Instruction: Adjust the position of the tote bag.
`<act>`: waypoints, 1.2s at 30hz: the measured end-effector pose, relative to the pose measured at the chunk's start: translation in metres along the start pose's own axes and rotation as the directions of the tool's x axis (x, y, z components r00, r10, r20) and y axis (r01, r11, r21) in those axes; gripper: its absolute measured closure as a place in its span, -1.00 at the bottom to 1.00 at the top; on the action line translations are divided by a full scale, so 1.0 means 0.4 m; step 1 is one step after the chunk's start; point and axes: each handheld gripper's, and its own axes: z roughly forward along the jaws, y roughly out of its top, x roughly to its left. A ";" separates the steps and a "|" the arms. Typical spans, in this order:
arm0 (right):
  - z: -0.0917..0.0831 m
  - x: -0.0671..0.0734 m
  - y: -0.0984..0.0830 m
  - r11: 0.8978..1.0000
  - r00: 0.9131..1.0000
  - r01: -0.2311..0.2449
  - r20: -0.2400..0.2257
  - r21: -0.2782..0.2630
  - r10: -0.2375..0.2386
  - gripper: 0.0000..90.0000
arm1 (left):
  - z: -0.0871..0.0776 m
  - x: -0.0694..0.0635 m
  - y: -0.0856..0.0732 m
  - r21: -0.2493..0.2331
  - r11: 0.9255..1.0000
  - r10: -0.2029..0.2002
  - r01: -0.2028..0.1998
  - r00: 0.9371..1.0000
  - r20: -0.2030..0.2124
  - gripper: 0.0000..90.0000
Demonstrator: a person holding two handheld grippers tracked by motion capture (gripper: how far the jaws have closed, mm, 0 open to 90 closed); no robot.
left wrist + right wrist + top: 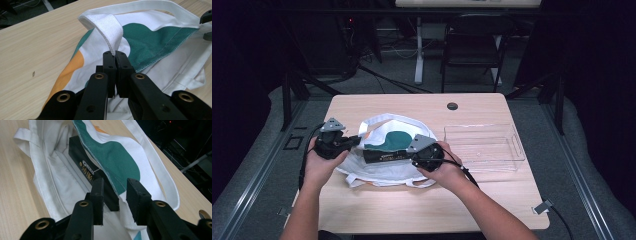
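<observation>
2 jaws of left gripper [115, 56] pinch bag strap [109, 30].

Black box [93, 173] half under tote flap [112, 157]

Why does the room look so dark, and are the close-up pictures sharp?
High view: light falls on the table, surroundings nearly black. Left gripper view: the bag is crisp, no glare. Right gripper view: the black box is sharp, its background dim.
</observation>
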 end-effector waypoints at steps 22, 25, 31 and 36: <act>0.062 0.008 0.021 0.997 0.998 0.056 0.006 0.051 -0.056 0.50 | -0.002 0.001 0.002 -0.003 1.000 0.001 -0.001 1.000 0.001 0.96; 0.064 0.007 0.022 0.996 0.998 0.057 0.010 0.064 -0.058 0.57 | -0.002 0.001 0.001 -0.003 1.000 0.002 -0.002 1.000 0.000 0.96; 0.066 0.008 0.024 0.996 0.998 0.054 0.012 0.065 -0.055 0.67 | -0.003 0.002 0.000 -0.005 1.000 0.003 -0.003 1.000 0.000 0.96; 0.065 0.007 0.026 0.994 0.998 0.069 0.007 0.088 -0.070 0.79 | -0.003 0.003 -0.001 -0.007 1.000 0.001 -0.001 1.000 0.000 0.96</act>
